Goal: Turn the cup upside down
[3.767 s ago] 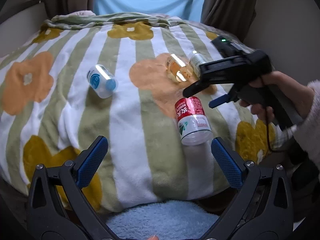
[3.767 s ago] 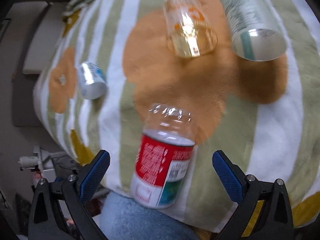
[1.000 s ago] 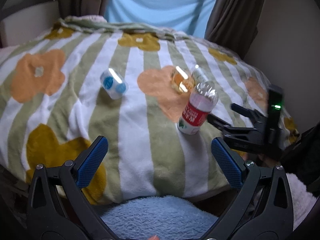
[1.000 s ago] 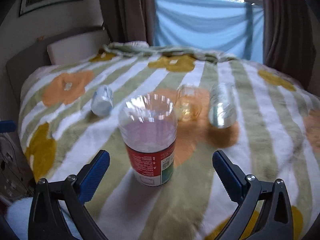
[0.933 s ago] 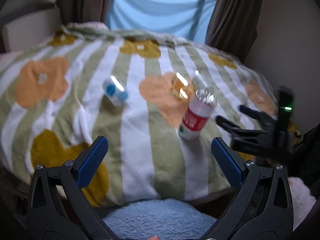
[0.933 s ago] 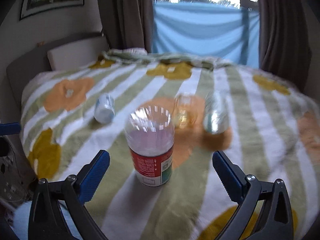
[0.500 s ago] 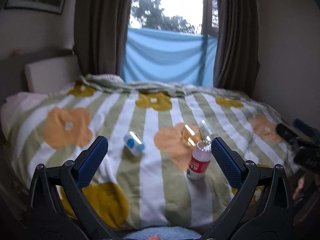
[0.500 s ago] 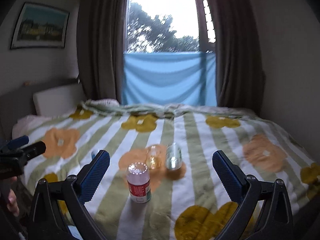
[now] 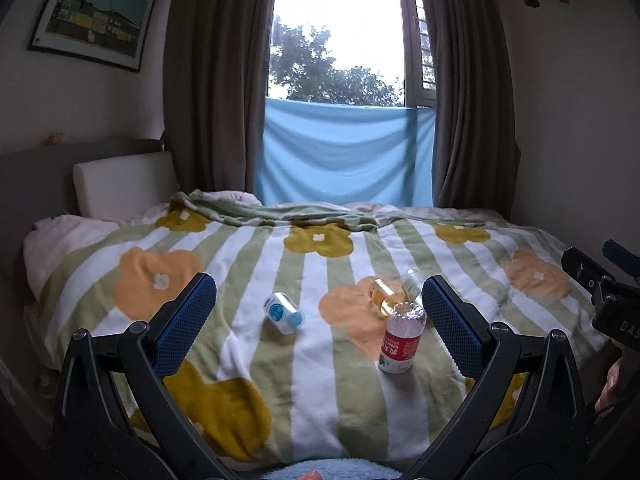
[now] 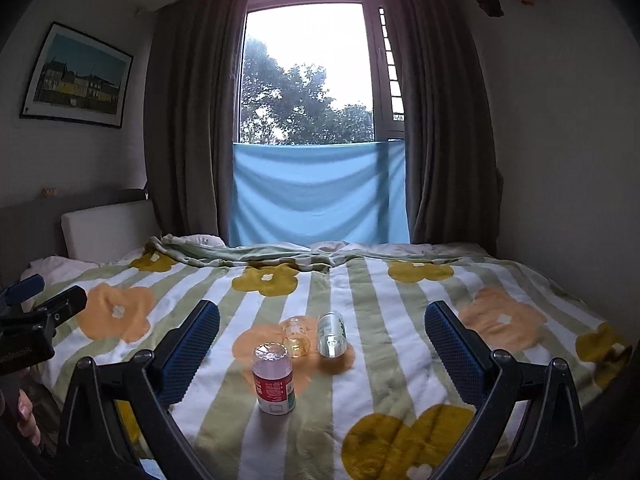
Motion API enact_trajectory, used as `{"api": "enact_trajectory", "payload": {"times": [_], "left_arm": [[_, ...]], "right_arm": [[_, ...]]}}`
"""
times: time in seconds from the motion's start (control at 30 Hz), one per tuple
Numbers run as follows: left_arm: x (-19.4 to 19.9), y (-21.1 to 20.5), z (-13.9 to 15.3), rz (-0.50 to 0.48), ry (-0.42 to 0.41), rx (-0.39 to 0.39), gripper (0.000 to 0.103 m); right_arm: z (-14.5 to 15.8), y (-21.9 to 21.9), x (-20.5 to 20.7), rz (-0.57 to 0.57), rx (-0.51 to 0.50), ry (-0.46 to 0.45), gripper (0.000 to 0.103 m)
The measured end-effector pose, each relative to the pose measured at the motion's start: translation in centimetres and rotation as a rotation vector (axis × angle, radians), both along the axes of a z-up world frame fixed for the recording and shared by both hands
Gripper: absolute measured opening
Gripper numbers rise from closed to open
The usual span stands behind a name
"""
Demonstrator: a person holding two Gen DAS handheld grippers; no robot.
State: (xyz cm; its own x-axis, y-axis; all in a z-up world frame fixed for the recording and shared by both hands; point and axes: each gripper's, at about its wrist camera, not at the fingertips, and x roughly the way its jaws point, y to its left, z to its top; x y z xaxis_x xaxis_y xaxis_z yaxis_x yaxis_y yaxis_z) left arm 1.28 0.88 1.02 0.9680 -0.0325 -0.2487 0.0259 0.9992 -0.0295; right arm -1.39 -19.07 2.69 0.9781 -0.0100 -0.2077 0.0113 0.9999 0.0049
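Observation:
A clear plastic cup with a red label (image 9: 400, 343) stands upside down on the flowered blanket (image 9: 304, 376), leaning slightly; it also shows in the right wrist view (image 10: 274, 378). My left gripper (image 9: 318, 328) is open and empty, well back from the bed. My right gripper (image 10: 322, 354) is open and empty, also back from the cup. The right gripper's tip shows at the right edge of the left wrist view (image 9: 600, 280). The left gripper shows at the left edge of the right wrist view (image 10: 36, 312).
An amber cup (image 10: 296, 337) and a clear cup (image 10: 331, 334) lie on their sides behind the red-labelled one. A white-and-blue cup (image 9: 282, 312) lies on its side to the left. Pillows (image 9: 120, 184), curtains and a window stand at the far end.
Both grippers have pulled far back and up from the bed. 3.8 s ago the red-labelled cup lay on its side; it now stands upside down, released.

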Motion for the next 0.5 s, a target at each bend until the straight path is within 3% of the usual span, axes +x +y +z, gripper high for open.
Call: {"api": "enact_trajectory", "payload": {"times": [0.5], "left_arm": [[-0.61, -0.07, 0.22, 0.001, -0.008, 0.006, 0.103]], "right_arm": [[0.05, -0.28, -0.74, -0.025, -0.004, -0.001, 0.103]]}}
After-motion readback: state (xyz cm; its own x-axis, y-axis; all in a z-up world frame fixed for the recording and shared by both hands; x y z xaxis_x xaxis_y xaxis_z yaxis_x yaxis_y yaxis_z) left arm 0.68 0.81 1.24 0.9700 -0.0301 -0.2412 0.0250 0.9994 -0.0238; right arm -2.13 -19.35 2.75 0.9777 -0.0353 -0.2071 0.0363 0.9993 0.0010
